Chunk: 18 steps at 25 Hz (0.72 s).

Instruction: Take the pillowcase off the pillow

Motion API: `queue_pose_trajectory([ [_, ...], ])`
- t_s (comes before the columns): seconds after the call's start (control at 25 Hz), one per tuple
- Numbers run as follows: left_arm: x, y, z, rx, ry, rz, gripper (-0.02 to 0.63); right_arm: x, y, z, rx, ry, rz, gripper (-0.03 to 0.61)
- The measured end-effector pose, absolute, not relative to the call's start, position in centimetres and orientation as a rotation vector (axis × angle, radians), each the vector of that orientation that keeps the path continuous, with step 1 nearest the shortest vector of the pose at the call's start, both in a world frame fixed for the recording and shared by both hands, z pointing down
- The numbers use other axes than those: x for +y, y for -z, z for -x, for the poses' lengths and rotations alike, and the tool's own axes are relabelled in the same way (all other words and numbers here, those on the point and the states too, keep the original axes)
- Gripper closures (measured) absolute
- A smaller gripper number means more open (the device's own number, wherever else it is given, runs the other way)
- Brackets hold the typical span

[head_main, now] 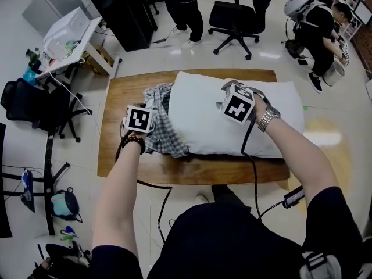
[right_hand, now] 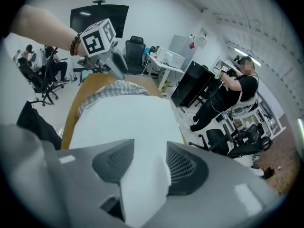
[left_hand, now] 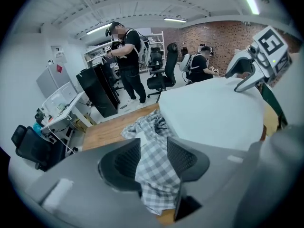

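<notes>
No readable text. Cubes on left gripper point(left_hand: 153, 148), right gripper point(right_hand: 149, 148): black-white square patterns only.

Office-lab — swivel chairs point(head_main: 232, 17), desks point(head_main: 81, 42), brick wall point(left_hand: 223, 33)

L gripper point(left_hand: 154, 158) & R gripper point(right_hand: 147, 163), both tilted down, jaws apart

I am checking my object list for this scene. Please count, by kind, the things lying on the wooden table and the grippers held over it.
white rectangular fabric pillow: 1
grey-and-white checked cloth pillowcase: 1
hand-held two-jaw grippers: 2 (left gripper, right gripper)
Total: 4
</notes>
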<state>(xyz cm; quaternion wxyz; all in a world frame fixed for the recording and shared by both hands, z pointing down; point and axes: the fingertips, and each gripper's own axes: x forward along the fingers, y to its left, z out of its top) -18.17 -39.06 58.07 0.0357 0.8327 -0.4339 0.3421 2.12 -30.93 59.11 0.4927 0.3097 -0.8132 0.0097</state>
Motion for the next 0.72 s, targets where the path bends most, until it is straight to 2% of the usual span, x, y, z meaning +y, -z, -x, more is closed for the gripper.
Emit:
queue_pose_trajectory([
  [0.2, -35.5, -58.9, 19.4, -1.311, -1.054, -2.584, 0.402, -27.0, -59.1, 0.6, -2.002, -0.021, -0.726, 0.336],
  [0.28, -33.3, -61.0, 20.6, -1.250, -1.090, -2.513, 0.387, -25.5, -59.2, 1.9, -2.008, -0.017, -0.711, 0.299],
  [0.4, -30.0, -64.8, 22.1, -1.128, -1.143, -2.374, 0.361, -23.5, -59.3, 3.6, -2.020, -0.009, -0.681, 0.287],
  [0.72, -25.1, -66.2, 20.9, -0.957, -1.126, -2.477, 0.299, -19.6, -60.7, 6.5, -2.027, 0.038, -0.634, 0.236],
])
